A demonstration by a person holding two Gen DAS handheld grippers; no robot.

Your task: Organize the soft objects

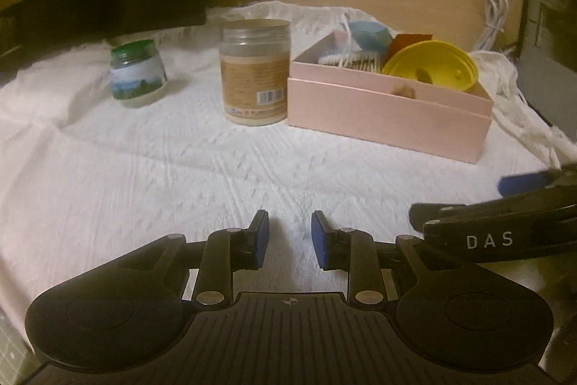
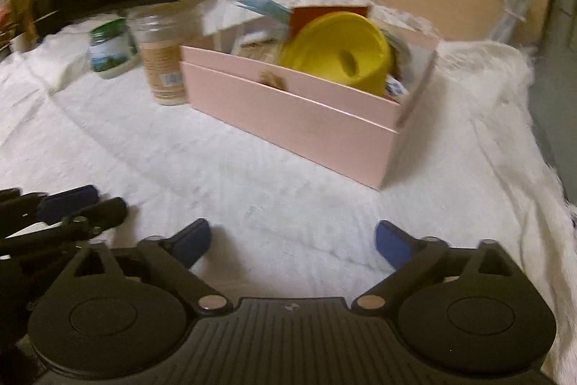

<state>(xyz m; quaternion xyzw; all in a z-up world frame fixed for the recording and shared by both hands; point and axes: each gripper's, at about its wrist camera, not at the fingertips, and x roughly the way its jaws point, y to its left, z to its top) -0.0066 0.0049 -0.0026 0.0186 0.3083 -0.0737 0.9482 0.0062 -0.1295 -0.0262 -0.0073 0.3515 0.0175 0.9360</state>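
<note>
Left gripper: jaws apart, nothing held. Right gripper: jaws spread wide, nothing held. Pink box, right of centre, is crammed, yellow lid overhanging. Risk judged: contents dislodged, clear jar beside it toppled.

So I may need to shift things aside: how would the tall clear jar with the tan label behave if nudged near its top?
The tall jar stands upright and is taller than wide, so a high nudge could tip it. It looks nearly empty, probably light. The white cloth under it is soft and rumpled, so it may drag or catch rather than slide.
</note>
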